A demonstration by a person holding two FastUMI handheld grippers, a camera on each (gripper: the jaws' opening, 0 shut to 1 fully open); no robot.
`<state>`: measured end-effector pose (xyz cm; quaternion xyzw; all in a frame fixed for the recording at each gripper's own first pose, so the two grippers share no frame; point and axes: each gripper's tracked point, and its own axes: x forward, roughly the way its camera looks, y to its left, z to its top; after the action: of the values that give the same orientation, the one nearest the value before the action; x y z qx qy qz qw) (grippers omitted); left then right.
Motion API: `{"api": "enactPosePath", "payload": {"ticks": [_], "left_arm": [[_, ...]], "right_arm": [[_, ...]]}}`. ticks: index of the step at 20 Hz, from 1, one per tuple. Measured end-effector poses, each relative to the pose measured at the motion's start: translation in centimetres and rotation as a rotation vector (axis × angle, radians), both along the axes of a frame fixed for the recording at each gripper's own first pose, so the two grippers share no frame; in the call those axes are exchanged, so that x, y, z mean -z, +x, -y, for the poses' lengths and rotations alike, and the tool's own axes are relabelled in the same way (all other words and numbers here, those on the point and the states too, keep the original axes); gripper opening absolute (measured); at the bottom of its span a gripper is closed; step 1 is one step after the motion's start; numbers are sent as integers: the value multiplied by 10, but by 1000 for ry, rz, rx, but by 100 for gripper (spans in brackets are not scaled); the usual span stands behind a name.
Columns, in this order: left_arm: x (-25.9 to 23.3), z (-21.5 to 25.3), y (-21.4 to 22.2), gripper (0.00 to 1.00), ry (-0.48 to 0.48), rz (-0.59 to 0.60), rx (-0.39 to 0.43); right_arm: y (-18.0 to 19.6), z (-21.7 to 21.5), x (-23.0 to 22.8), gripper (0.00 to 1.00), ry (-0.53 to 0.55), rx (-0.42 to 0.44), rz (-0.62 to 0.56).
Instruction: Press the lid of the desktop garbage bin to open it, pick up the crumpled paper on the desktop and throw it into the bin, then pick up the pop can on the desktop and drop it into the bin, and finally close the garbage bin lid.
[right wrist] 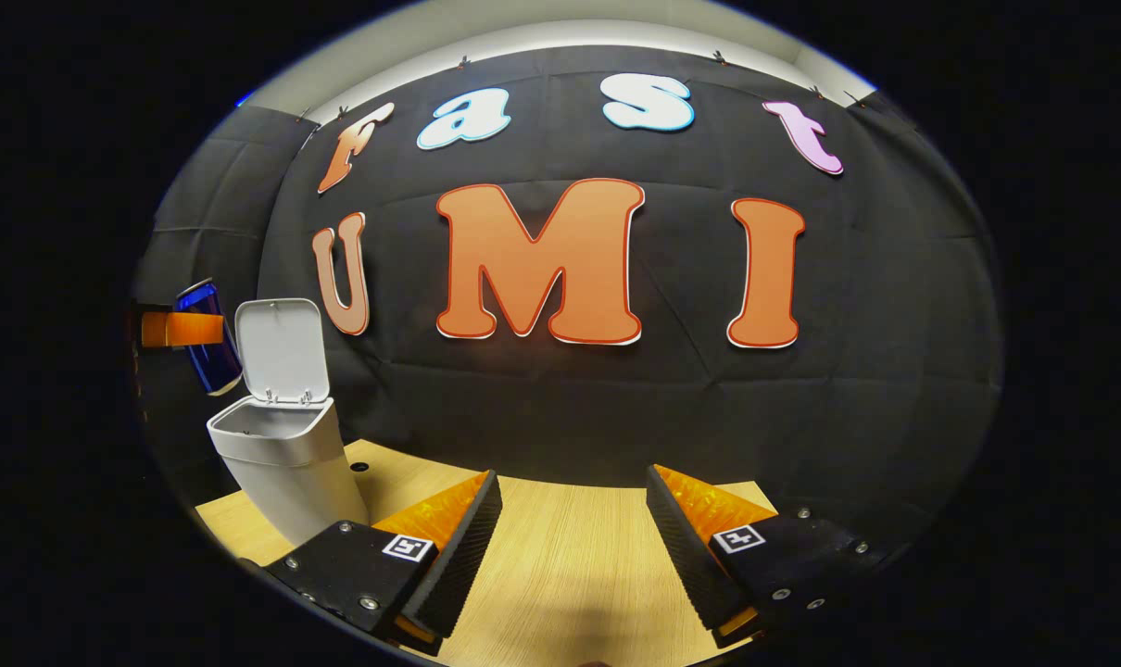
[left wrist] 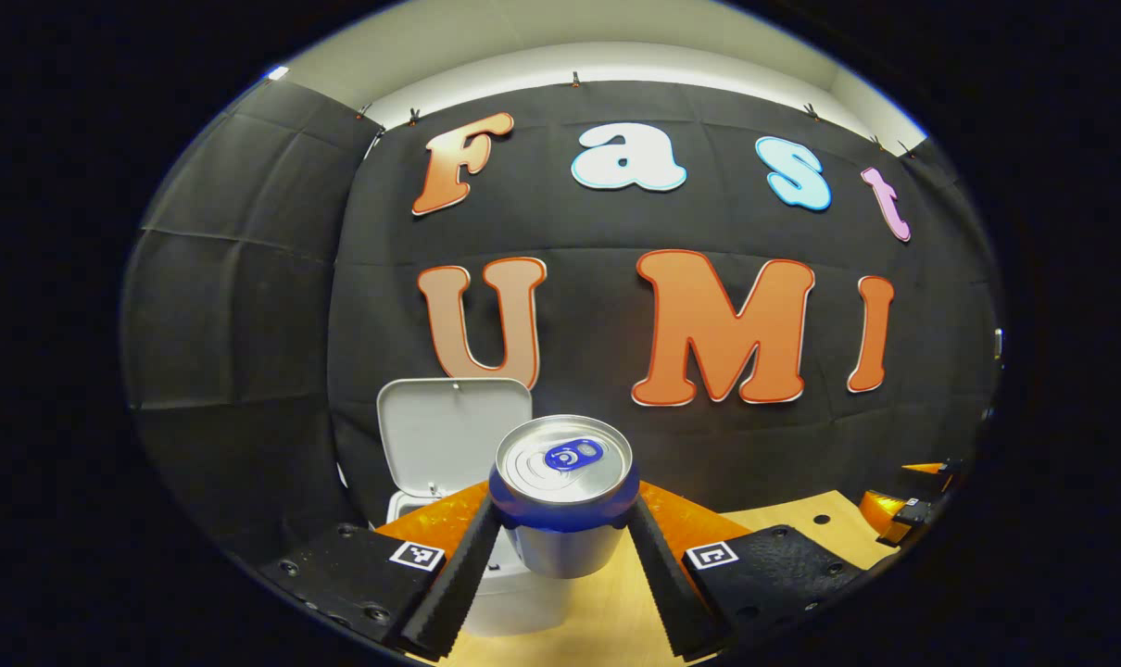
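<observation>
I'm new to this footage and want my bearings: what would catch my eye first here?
In the left gripper view, the left gripper clamps a pop can, lifted above the table. Behind it stands the white garbage bin, its lid raised. In the right gripper view, the right gripper is open over the table.

Wall: black cloth (right wrist: 560, 408) hangs all across in front of me, creased into squares, clipped along its top edge.
Side: another black cloth panel (left wrist: 236, 315) folds round on my left.
Above: a pale ceiling (left wrist: 523, 46), brightly lit strip beneath it.
Bench: light wood (right wrist: 560, 556) with small dark holes.
</observation>
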<state>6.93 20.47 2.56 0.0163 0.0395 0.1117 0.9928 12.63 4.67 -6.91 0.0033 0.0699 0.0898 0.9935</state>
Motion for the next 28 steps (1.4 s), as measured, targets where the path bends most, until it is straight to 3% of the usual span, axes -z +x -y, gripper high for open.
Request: {"api": "enactPosePath", "payload": {"ticks": [10, 19, 22, 25, 26, 28], "left_arm": [[27, -73, 53, 79, 24, 18, -111], [54, -95, 91, 79, 25, -1, -134], [62, -101, 98, 84, 28, -14, -149], [58, -105, 100, 84, 19, -1, -156], [53, -105, 101, 92, 14, 10, -155], [42, -105, 102, 93, 8, 31, -154]], "right_arm": [[6, 3, 16, 94, -15, 20, -55], [-2, 20, 10, 94, -38, 48, -41], [-1, 26, 7, 94, -29, 61, -38], [-2, 29, 7, 94, -28, 68, -36], [-1, 29, 6, 94, -28, 69, -34], [-2, 30, 7, 94, -24, 68, -36]]}}
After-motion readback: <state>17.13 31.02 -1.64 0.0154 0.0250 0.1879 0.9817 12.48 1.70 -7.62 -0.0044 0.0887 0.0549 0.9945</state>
